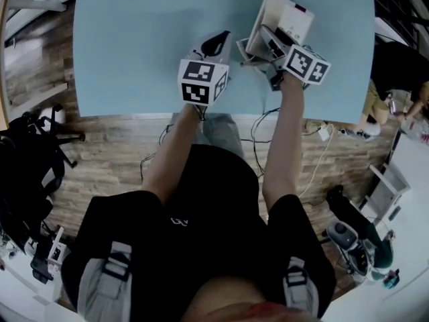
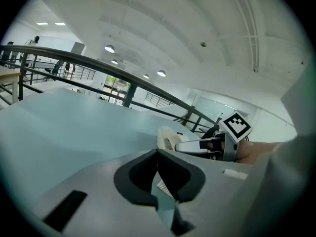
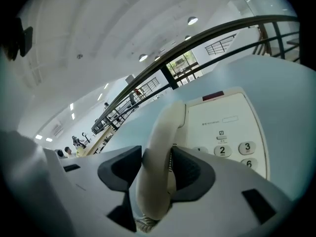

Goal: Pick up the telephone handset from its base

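A cream telephone base [image 1: 289,17] with a keypad stands on the light blue table [image 1: 134,45], at its right. The handset [image 3: 160,152] lies along the base's [image 3: 232,127] left side. My right gripper [image 3: 157,181] straddles the handset near its lower end, with both dark pads against its sides. In the head view that gripper [image 1: 267,45] covers most of the handset [image 1: 269,40]. My left gripper [image 1: 218,42] hovers over bare table to the left of the phone, its jaws together and nothing in them. The left gripper view shows the phone [image 2: 170,137] and the right gripper [image 2: 197,144] off to the right.
The table's near edge [image 1: 221,115] runs just under my wrists. Cables [image 1: 315,139] trail on the wooden floor below it. A black bag [image 1: 27,159] sits on the floor at left, and a person [image 1: 395,86] sits beyond the table's right end.
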{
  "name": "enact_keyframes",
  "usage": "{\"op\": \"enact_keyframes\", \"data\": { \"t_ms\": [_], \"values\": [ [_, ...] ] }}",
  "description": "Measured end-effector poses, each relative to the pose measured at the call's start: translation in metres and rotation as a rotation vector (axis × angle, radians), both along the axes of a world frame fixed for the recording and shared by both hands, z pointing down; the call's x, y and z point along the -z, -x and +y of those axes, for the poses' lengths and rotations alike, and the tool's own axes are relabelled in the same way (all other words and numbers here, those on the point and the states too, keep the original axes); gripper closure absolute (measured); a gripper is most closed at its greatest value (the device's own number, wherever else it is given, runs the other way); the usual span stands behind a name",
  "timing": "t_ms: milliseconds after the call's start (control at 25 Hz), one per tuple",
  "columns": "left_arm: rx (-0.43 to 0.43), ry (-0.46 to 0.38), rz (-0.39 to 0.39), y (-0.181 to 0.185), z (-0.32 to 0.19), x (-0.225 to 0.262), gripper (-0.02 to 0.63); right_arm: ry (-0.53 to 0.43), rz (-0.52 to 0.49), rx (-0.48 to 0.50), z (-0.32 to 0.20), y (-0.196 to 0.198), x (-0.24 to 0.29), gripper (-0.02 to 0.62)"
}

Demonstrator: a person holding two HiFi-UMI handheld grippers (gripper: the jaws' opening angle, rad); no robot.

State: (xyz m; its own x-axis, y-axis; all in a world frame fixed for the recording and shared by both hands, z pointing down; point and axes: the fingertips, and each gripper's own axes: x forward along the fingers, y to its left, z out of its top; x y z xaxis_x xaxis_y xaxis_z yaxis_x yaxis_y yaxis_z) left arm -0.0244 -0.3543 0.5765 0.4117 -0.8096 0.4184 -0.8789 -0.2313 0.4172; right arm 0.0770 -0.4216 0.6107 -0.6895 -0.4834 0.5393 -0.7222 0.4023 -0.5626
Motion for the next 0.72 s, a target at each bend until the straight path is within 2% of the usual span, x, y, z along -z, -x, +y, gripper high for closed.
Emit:
{"op": "enact_keyframes", "data": {
  "t_ms": [160,440,560,720],
  "values": [
    [0.012,-0.001,0.005,0.001,-0.006,0.003,0.607,0.053,-0.12,-0.057,-0.001,-0.001,0.003,0.453],
    [0.031,-0.029,0.014,0.003,-0.009,0.02,0.607,0.012,-0.109,-0.109,0.004,0.003,0.018,0.5],
    [0.04,-0.052,0.014,0.004,-0.011,0.032,0.607,-0.037,-0.111,-0.146,0.009,-0.001,0.036,0.503],
    [0.044,-0.098,0.016,0.001,-0.014,0.054,0.607,-0.151,-0.13,-0.19,0.017,-0.012,0.078,0.505]
  ]
}}
